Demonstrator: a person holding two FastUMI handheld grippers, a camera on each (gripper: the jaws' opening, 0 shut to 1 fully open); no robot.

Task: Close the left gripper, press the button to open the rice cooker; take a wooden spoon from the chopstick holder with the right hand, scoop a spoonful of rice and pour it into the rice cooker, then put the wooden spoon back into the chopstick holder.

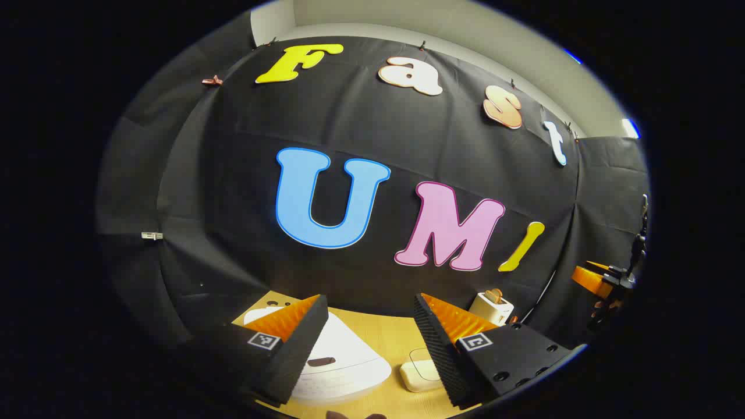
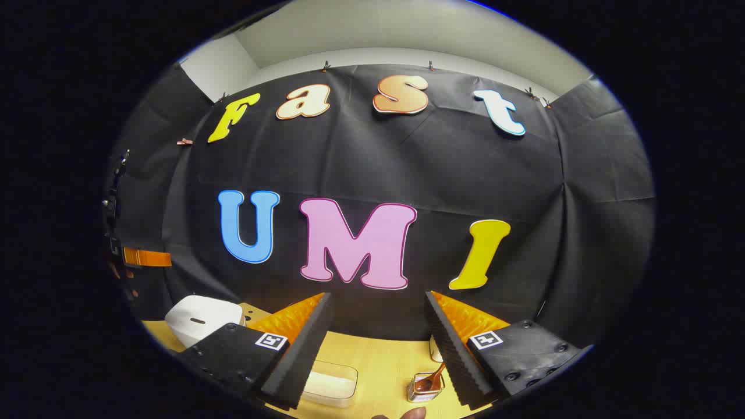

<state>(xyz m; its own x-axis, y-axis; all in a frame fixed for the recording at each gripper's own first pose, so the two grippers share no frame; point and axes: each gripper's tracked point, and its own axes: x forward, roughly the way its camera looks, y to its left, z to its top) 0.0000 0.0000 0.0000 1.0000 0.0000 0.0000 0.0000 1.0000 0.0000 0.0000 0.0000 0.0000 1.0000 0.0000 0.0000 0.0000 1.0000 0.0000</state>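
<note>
Desk (image 1: 378, 337) of pale wood below both tools. Left hand-held gripper (image 1: 371, 326) fingers spread, nothing between; white rice cooker (image 1: 343, 361), lid down, just beyond them, clear rice container (image 1: 420, 372) beside it. Right hand-held gripper (image 2: 378, 326) likewise spread, empty; chopstick holder (image 2: 424, 389) with wooden spoon (image 2: 432, 379) upright inside, near its right finger. Black cloth wall (image 2: 465, 163) behind, pale ceiling above.
</note>
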